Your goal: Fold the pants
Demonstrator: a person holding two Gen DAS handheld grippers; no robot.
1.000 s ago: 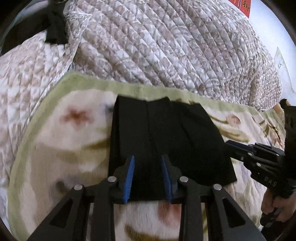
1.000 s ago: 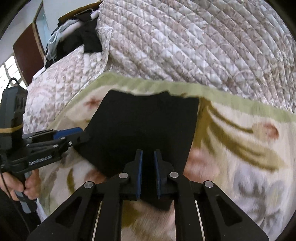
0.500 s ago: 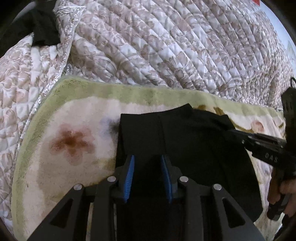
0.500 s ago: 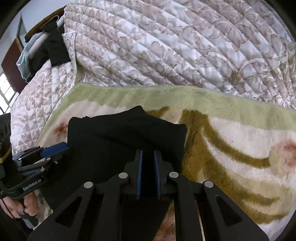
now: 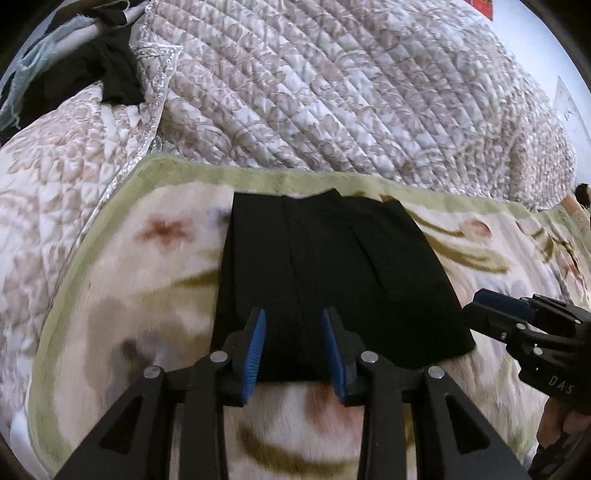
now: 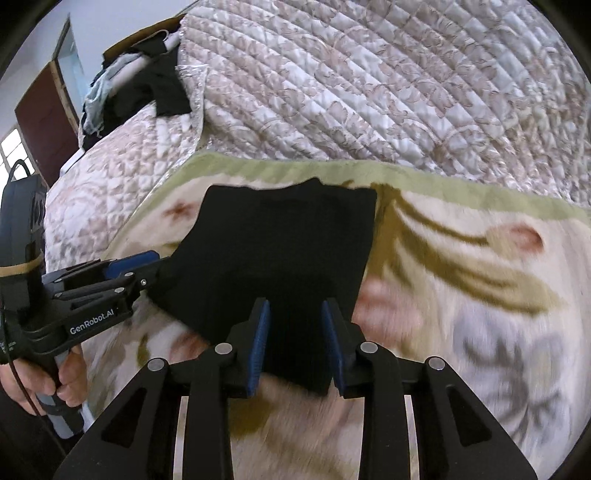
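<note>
Black pants (image 5: 332, 273) lie folded on the blanket (image 5: 147, 295); right claw (image 6: 295, 343), just opening, and left claw (image 5: 293, 349) both straddle the near edge, apart.

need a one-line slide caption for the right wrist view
Right gripper, just opened, straddles the near edge of folded black pants on a floral blanket; left gripper at their left side.

A bed filled the view, covered by a quilt (image 6: 369, 85) in a pale floral pattern, with a green-edged floral blanket (image 6: 461, 266) spread over it. Clothes (image 6: 147, 85) lay heaped at the far corner. Beyond stood a white wall (image 6: 122, 18), a dark door (image 6: 44, 122) and a window (image 6: 14, 147) — daylight coming in.
</note>
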